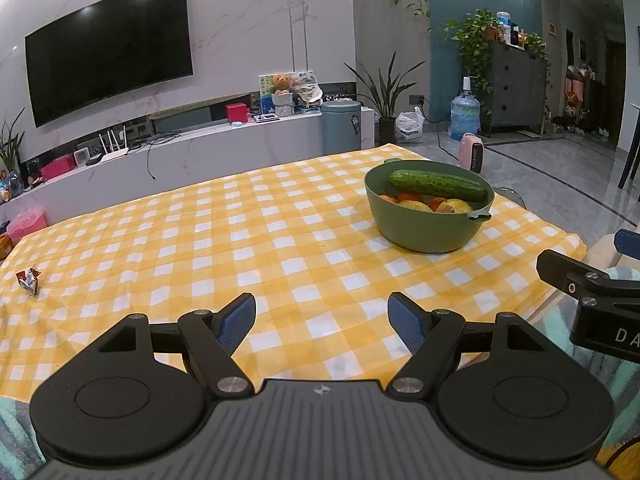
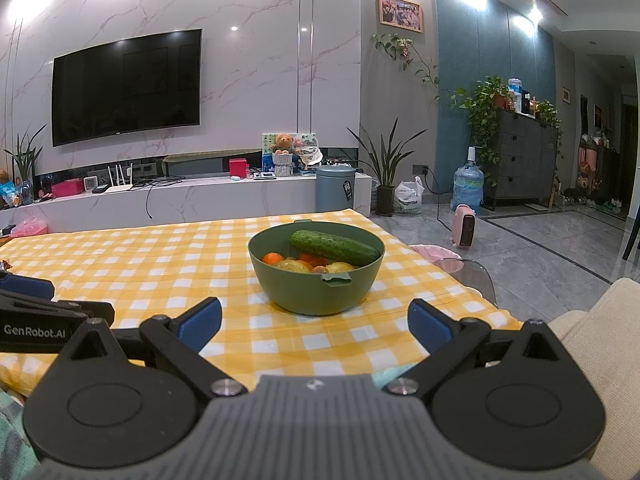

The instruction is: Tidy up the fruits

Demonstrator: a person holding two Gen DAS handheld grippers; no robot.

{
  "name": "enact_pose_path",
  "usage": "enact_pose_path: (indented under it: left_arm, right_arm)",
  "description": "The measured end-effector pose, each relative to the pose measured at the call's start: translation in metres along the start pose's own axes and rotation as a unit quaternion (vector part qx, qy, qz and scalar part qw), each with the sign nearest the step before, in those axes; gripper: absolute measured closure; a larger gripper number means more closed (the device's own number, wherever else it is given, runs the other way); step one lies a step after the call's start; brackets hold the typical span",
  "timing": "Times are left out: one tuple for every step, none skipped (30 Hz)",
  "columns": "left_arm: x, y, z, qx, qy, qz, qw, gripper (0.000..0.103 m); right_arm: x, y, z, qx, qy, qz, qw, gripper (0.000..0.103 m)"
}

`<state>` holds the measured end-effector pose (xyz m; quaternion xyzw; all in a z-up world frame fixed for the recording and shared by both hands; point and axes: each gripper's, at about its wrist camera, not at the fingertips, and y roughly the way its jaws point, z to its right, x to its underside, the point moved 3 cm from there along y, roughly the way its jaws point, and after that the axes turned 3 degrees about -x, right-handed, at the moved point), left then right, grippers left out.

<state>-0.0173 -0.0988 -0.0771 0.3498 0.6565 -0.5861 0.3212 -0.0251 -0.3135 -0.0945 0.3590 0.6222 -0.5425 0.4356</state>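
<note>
A green bowl [image 1: 420,232] [image 2: 316,296] stands on the yellow checked tablecloth [image 1: 200,240] [image 2: 140,264], right of centre. A dark green cucumber [image 1: 438,185] [image 2: 334,247] lies across its top, over oranges [image 2: 272,258] and yellowish fruit [image 1: 454,206] [image 2: 340,267]. My left gripper [image 1: 322,322] hovers open over the near cloth, well short of the bowl and to its left, nothing between its blue pads. My right gripper [image 2: 316,326] is open too, just in front of the bowl, empty. Each gripper's body shows at the edge of the other's view.
A small red and silver wrapper [image 1: 29,279] lies on the cloth at the far left. Beyond the table's far edge are a marble TV bench [image 2: 180,200], a teal bin [image 2: 335,188], a pink heater [image 2: 466,226] and grey floor. A beige sofa arm [image 2: 600,320] sits at the near right.
</note>
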Motion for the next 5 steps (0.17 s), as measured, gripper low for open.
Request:
enact_pose_path:
  left_arm:
    - [-0.0005, 0.0002, 0.0004, 0.000, -0.001, 0.001, 1.0000, 0.015]
    - [-0.0007, 0.0004, 0.0002, 0.000, -0.001, 0.001, 1.0000, 0.015]
    - [-0.0008, 0.0002, 0.0007, 0.000, -0.001, 0.001, 1.0000, 0.015]
    - [-0.0008, 0.0003, 0.0005, 0.000, -0.001, 0.000, 1.0000, 0.015]
    - [-0.0005, -0.0001, 0.0015, -0.001, -0.002, 0.000, 1.0000, 0.015]
  right_arm:
    - [-0.0005, 0.0000, 0.0001, 0.000, 0.000, 0.000, 1.000, 0.007]
    - [-0.0005, 0.0000, 0.0001, 0.000, 0.000, 0.000, 1.000, 0.007]
    - [-0.0001, 0.0000, 0.0002, 0.000, 0.000, 0.000, 1.000, 0.007]
    - [-0.0005, 0.0000, 0.0001, 0.000, 0.000, 0.000, 1.000, 0.007]
    - [-0.0005, 0.0000, 0.0001, 0.000, 0.000, 0.000, 1.000, 0.007]
